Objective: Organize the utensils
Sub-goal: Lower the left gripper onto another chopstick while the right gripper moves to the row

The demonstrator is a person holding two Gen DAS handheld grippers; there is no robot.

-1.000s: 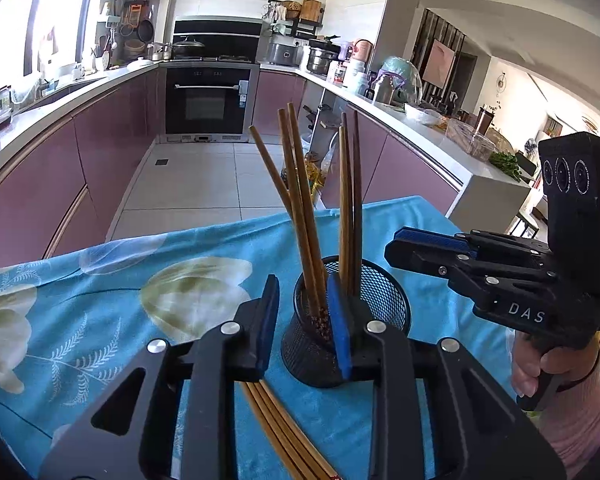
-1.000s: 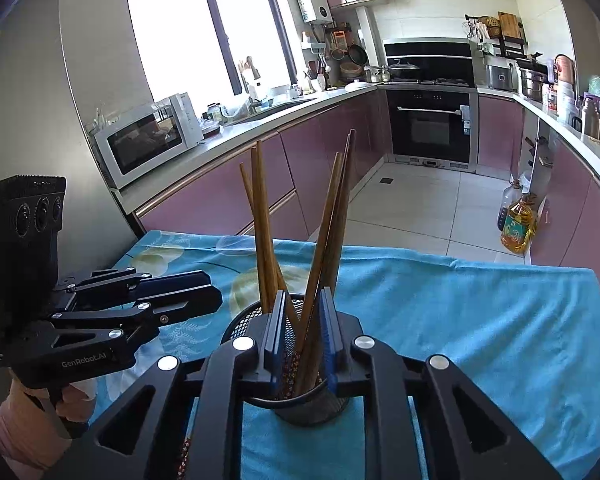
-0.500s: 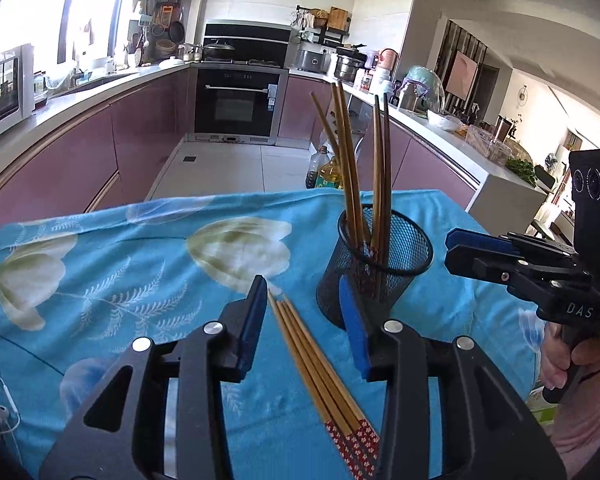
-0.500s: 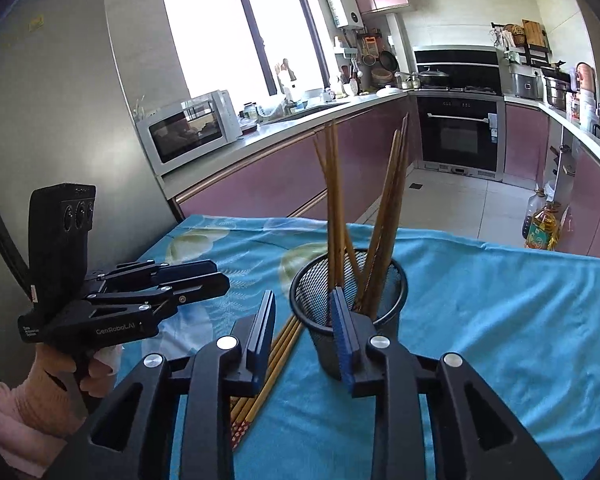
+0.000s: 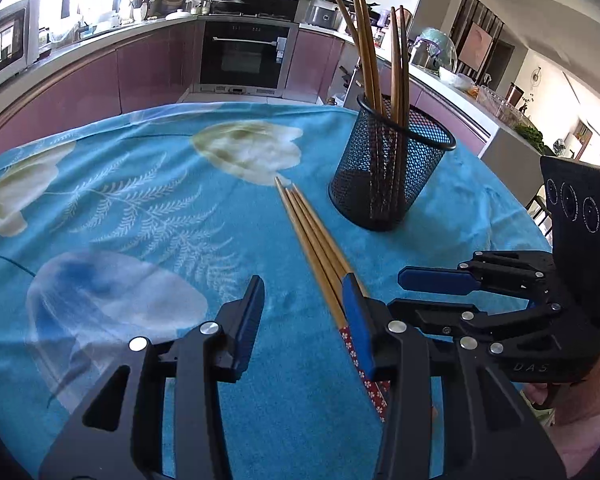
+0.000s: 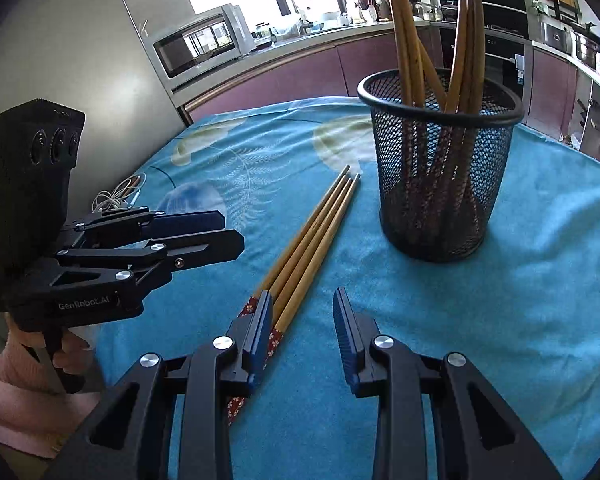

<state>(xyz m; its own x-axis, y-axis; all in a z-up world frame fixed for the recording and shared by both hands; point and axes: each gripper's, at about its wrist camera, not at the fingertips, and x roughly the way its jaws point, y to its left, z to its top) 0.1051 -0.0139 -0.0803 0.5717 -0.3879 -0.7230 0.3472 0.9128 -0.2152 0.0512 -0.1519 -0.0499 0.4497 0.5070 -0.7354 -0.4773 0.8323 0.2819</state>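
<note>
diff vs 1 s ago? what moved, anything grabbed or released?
Both grippers backed off the mesh cup down toward the loose chopsticks; left gripper and right gripper jaws have just been opening, gripping nothing. Cup, its chopsticks and the loose ones unmoved.

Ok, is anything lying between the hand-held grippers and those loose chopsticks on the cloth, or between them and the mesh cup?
Nothing visible. The loose chopsticks lie bare on the blue cloth, just ahead of both open, empty hand-held grippers. The stretch of cloth to the mesh cup is bare; other chopsticks already stand in the cup, with room left.
</note>
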